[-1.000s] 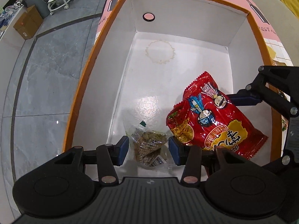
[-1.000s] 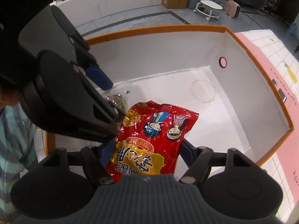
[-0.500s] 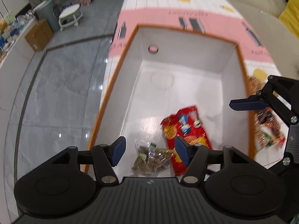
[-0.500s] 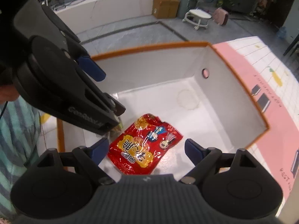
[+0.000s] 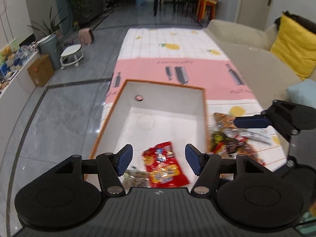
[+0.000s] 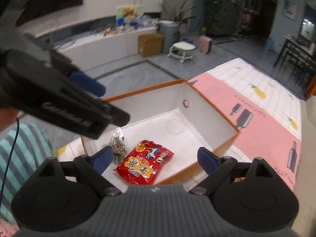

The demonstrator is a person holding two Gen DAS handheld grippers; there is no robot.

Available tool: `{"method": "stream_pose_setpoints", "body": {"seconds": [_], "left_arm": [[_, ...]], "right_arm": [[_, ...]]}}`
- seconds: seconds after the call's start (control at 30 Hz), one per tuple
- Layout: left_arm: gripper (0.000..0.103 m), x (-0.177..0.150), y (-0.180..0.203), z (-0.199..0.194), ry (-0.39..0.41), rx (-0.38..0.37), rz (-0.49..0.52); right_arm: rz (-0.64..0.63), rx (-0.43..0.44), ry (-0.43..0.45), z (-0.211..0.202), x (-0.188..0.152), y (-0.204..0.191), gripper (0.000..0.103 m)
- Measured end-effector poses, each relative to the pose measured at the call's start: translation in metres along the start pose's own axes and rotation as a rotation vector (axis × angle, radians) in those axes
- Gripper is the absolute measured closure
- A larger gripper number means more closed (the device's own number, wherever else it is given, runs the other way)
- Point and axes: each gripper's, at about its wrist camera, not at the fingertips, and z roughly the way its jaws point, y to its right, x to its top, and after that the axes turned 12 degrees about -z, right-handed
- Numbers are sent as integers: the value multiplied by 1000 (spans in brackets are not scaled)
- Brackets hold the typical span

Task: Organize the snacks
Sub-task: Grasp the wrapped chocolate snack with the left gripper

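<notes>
A white box with an orange rim (image 5: 158, 83) (image 6: 227, 118) stands on the patterned tablecloth. Inside it lie a red snack bag (image 5: 164, 165) (image 6: 144, 164) and a small clear bag of brown snacks (image 5: 135, 177) (image 6: 118, 144). My left gripper (image 5: 157, 159) is open and empty, high above the box's near end. My right gripper (image 6: 156, 158) is open and empty, also raised above the box; it shows at the right of the left wrist view (image 5: 250, 122). A pile of several loose snack packets (image 5: 231, 140) lies on the cloth right of the box.
The pink and white tablecloth (image 5: 197, 69) stretches beyond the box. A beige sofa with a yellow cushion (image 5: 292, 47) is at the right. Grey floor, a cardboard box (image 5: 40, 71) and a white stool (image 5: 71, 55) are at the left.
Both grippers have risen up out of the box and opened wide. The red bag and the clear bag, earlier between the fingers, now lie loose on the box floor.
</notes>
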Motion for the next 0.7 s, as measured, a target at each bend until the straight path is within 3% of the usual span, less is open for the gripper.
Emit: {"method": "stream_pose_setpoints", "body": {"seconds": [0.3, 0.57, 0.7], "left_arm": [[31, -35, 34, -29, 19, -104, 2], [31, -68, 59, -21, -60, -150, -4], [31, -84, 61, -10, -122, -137, -9]], "right_arm": [[102, -153, 61, -51, -41, -3, 14], [198, -224, 50, -71, -84, -7, 14], [251, -239, 26, -75, -108, -7, 14]]}}
